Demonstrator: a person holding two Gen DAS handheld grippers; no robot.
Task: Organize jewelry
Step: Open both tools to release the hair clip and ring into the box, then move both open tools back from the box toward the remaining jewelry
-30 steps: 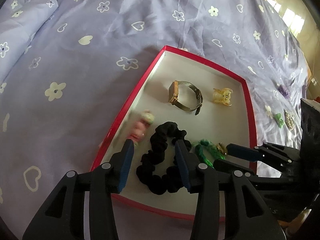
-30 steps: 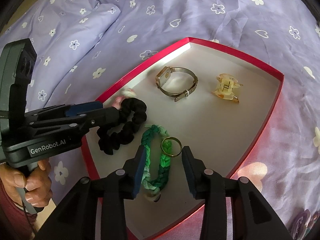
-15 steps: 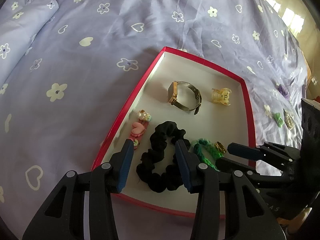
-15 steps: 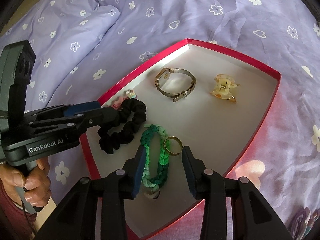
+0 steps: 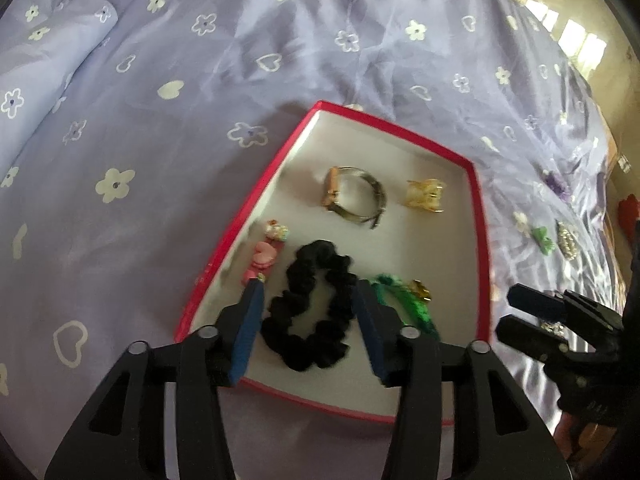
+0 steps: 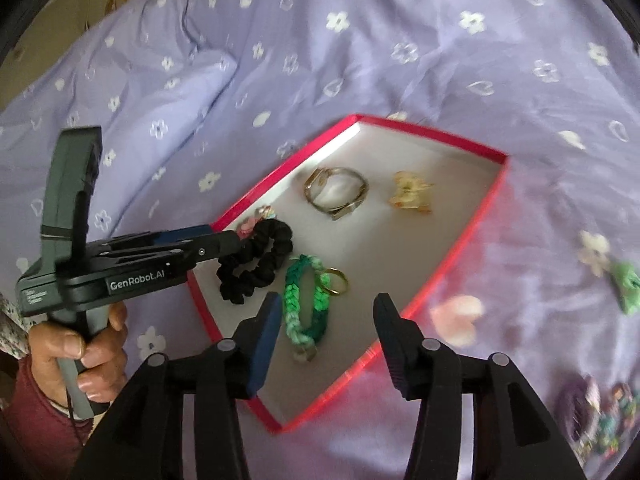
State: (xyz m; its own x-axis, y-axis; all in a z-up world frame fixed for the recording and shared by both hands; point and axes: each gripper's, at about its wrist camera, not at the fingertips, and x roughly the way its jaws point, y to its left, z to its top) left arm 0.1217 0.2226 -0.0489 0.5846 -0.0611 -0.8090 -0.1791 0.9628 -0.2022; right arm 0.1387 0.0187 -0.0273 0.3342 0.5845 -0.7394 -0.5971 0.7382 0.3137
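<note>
A red-rimmed tray (image 5: 280, 156) (image 6: 472, 236) lies on the bed. In it are a pink hair clip (image 5: 264, 256), a black scrunchie (image 5: 316, 308) (image 6: 256, 264), a green braided bracelet (image 6: 304, 300) (image 5: 412, 304), a gold ring (image 6: 334, 280), a watch (image 5: 354, 196) (image 6: 336, 194) and a yellow claw clip (image 5: 424, 196) (image 6: 412, 198). My left gripper (image 5: 310, 292) is open and empty over the scrunchie's near side; it also shows in the right wrist view (image 6: 236, 236). My right gripper (image 6: 326, 304) is open and empty above the tray's near right edge.
The tray sits on a purple flowered bedsheet (image 5: 160, 128). More jewelry lies on the sheet to the right: a green bow clip (image 6: 624, 284) (image 5: 542, 238), a white flower piece (image 6: 596, 250), a purple piece (image 5: 556, 182) and several items at lower right (image 6: 600, 416).
The pink clip has come to rest in the tray by the left rim. Both grippers have pulled back from the tray; the right one has swung right, off the bracelet.
</note>
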